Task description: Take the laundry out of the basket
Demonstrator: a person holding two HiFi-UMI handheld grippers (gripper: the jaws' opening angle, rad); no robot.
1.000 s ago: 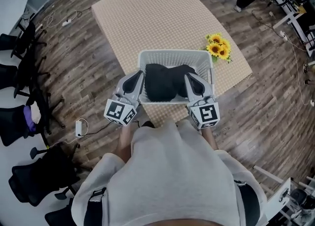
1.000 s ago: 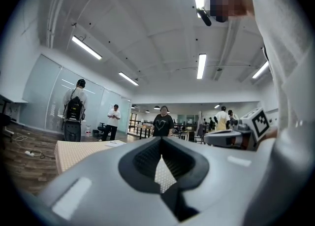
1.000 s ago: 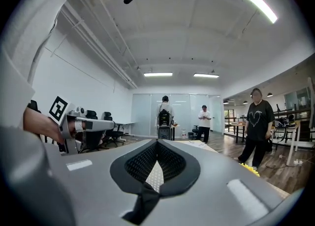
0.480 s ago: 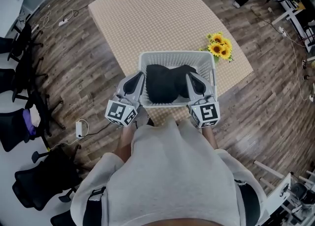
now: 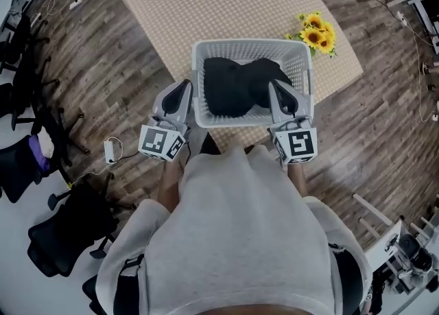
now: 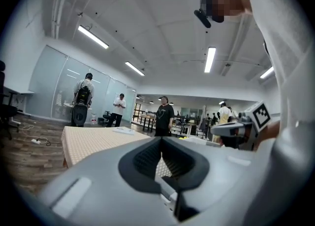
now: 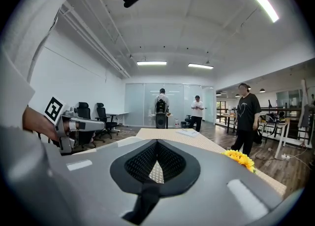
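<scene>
One black heap of laundry [image 5: 240, 86] fills the white basket [image 5: 250, 47], which sits between the two grippers at the near edge of the checked table [image 5: 192, 5]. The left gripper [image 5: 184, 87] lies just outside the basket's left wall, its jaws pressed together on nothing. The right gripper [image 5: 276, 84] overlaps the basket's right side, jaws likewise together and empty. Sunflowers [image 5: 317, 31] lie ahead of the right gripper, just past the basket's far right corner.

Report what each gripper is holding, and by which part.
Nothing. The left gripper and right gripper are both shut and empty, by the sides of the white slatted plastic basket with the black laundry inside.
</scene>
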